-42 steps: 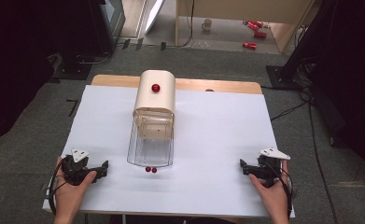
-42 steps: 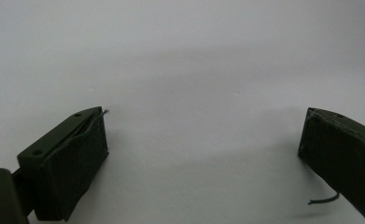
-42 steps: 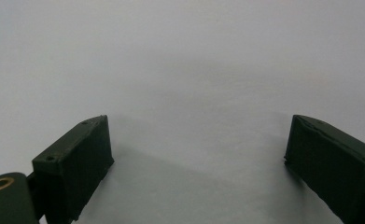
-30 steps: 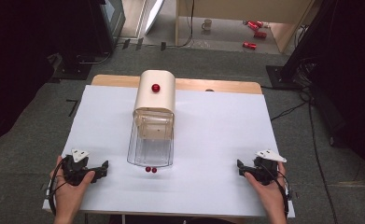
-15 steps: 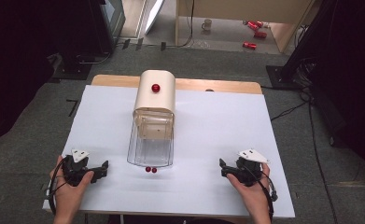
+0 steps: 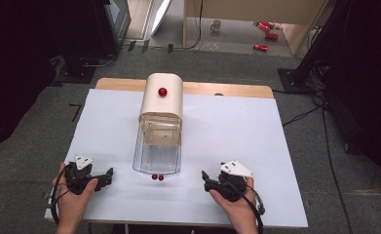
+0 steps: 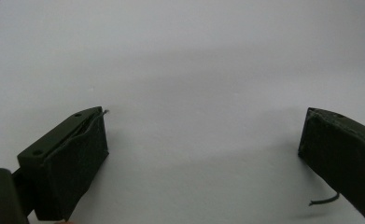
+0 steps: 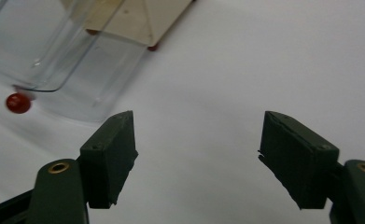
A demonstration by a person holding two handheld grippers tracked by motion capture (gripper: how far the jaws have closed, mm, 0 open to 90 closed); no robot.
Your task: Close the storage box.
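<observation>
A cream box (image 6: 162, 100) with a red knob (image 6: 162, 91) on top stands mid-table. A clear drawer (image 6: 158, 148) sticks out of its near side, with two small red knobs (image 6: 157, 177) at its front edge. My right gripper (image 6: 205, 179) hovers just right of the drawer's front and points left toward it. Its jaws have just been closing but still stand apart, with nothing between them. In the right gripper view the gripper (image 8: 196, 135) has the drawer (image 8: 54, 51) and one red knob (image 8: 18, 102) at upper left. My left gripper (image 6: 109, 176) rests open at the near left over bare sheet (image 7: 194, 70).
A white sheet (image 6: 276, 146) covers the table, and a strip of wood (image 6: 227, 89) shows along the far edge. Dark stands and cables flank the table on the floor. A mug (image 6: 217, 24) and red cans (image 6: 261, 47) lie on the floor beyond.
My right hand has slid left from the table's near right corner toward the drawer's front, its jaws narrower than before. The left hand, the box and the drawer have stayed put.
</observation>
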